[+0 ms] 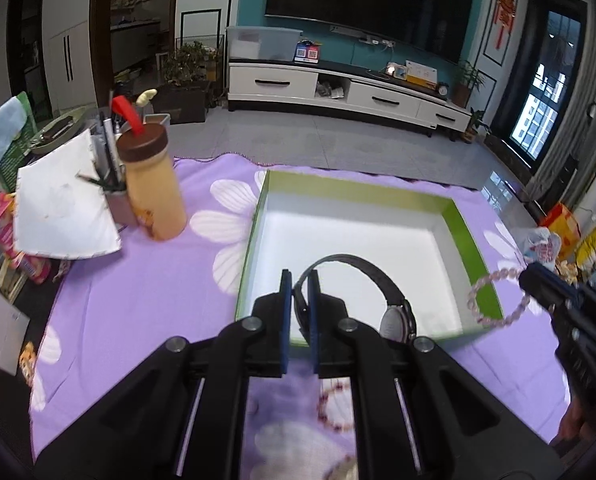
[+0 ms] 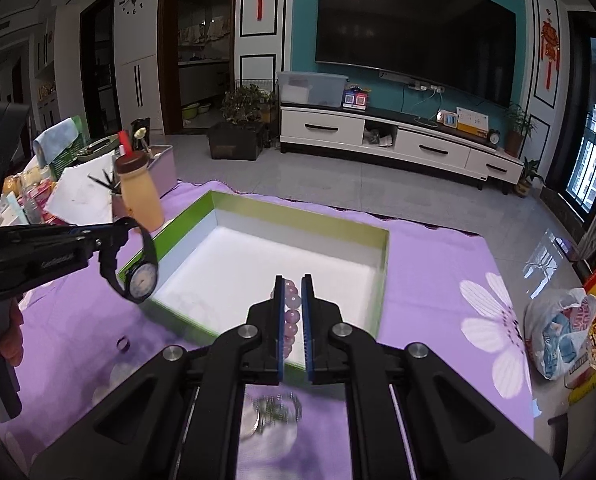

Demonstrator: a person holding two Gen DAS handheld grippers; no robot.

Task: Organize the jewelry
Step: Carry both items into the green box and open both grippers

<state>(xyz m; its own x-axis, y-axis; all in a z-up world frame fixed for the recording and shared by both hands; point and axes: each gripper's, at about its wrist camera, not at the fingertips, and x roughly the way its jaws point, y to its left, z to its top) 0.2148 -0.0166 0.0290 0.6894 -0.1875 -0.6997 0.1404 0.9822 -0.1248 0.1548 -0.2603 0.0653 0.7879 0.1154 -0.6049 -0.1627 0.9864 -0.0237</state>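
A black wristwatch [image 1: 394,322] hangs by its strap from my left gripper [image 1: 300,280], which is shut on the strap over the near-left corner of a green box [image 1: 470,240] with a white floor. The right wrist view shows the watch [image 2: 140,276] dangling from the left gripper [image 2: 126,228] above the box's left rim. My right gripper [image 2: 292,282] is shut on a pink bead bracelet [image 2: 292,312] above the box [image 2: 382,280] near edge. From the left the bracelet [image 1: 494,300] hangs off the right gripper [image 1: 530,276]. The box holds nothing.
A purple flowered cloth [image 2: 438,280] covers the table. On it lie a dark bead bracelet [image 1: 334,404], a small ring [image 2: 123,344] and a silver chain [image 2: 276,408]. A brown-capped bottle [image 1: 154,192], pens and papers stand left. A plastic bag [image 2: 562,332] sits right.
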